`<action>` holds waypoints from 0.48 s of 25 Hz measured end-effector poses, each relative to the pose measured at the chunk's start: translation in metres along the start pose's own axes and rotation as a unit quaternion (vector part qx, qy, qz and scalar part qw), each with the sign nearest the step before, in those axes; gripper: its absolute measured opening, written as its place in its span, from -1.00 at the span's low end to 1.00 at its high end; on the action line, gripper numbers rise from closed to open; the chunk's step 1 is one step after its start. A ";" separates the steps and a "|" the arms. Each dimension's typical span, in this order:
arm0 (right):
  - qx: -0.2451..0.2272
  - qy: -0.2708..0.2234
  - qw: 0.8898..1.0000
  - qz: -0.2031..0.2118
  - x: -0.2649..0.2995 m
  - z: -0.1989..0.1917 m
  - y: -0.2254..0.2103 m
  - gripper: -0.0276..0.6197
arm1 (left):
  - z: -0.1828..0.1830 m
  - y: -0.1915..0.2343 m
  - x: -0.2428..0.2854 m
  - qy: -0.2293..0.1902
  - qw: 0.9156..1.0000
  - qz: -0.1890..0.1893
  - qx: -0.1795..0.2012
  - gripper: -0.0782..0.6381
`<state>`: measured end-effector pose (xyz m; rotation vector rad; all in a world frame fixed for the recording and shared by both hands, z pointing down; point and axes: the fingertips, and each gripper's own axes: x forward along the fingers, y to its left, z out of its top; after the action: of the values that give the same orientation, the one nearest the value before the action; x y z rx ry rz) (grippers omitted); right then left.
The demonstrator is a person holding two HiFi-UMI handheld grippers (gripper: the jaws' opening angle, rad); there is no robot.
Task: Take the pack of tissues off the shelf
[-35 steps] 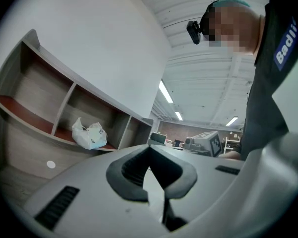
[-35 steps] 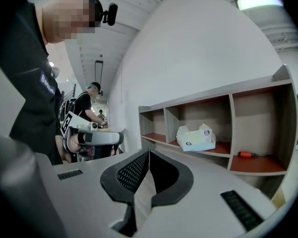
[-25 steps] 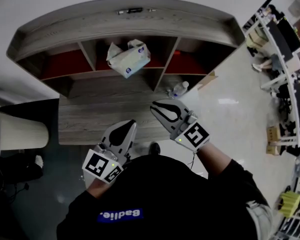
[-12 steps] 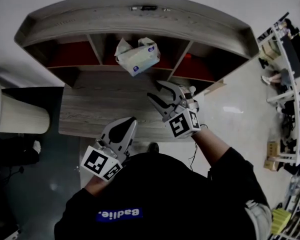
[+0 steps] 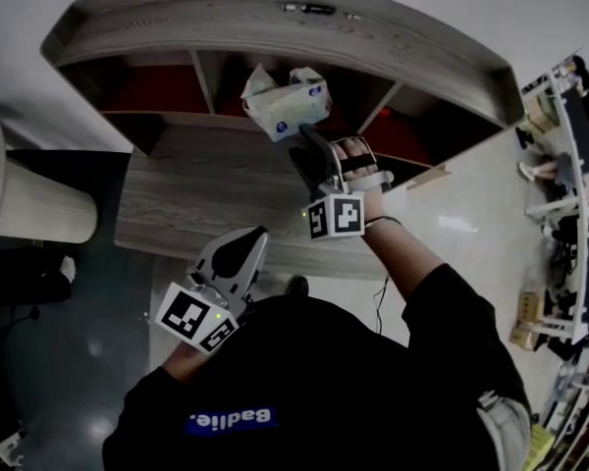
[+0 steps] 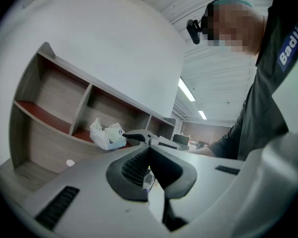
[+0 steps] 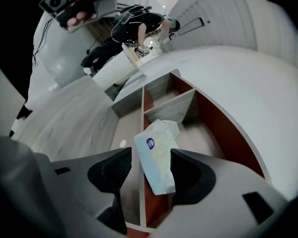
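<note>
Right gripper [image 7: 151,154]: jaws wide apart, and they have just been opening. In its own view the lower end of the pack of tissues [image 7: 156,162] sits between them. There is a clear gap on the left pad's side. On the right the pack's edge runs against the pad's outline, and I cannot tell whether they touch. No pad presses on it.

In the head view the right gripper [image 5: 326,145] covers the near end of the pack [image 5: 287,106], so its footing is hidden there. The pack stands tilted at the front of the middle compartment of the shelf [image 5: 275,27], jutting past the board's front edge.

The right arm is stretched forward over the desk [image 5: 196,194], with the marker cube facing the head camera.

Left gripper [image 6: 149,150]: jaws together, nothing gripped. It is held close to the body at the desk's near edge [image 5: 245,253], well apart from the pack. A small clear thing shows behind its jaws, too small to identify.
</note>
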<state>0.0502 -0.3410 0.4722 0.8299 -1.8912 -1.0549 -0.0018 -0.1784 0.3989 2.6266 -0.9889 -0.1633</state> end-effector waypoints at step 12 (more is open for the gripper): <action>-0.065 0.029 0.997 -0.007 0.041 -0.004 0.013 -0.12 | 0.001 0.011 -0.016 0.004 1.000 0.021 0.000 -0.79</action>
<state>0.0324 -0.3708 0.4979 0.7916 -1.7510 -1.1363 -0.0208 -0.1765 0.4017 2.6031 -1.0395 -0.1429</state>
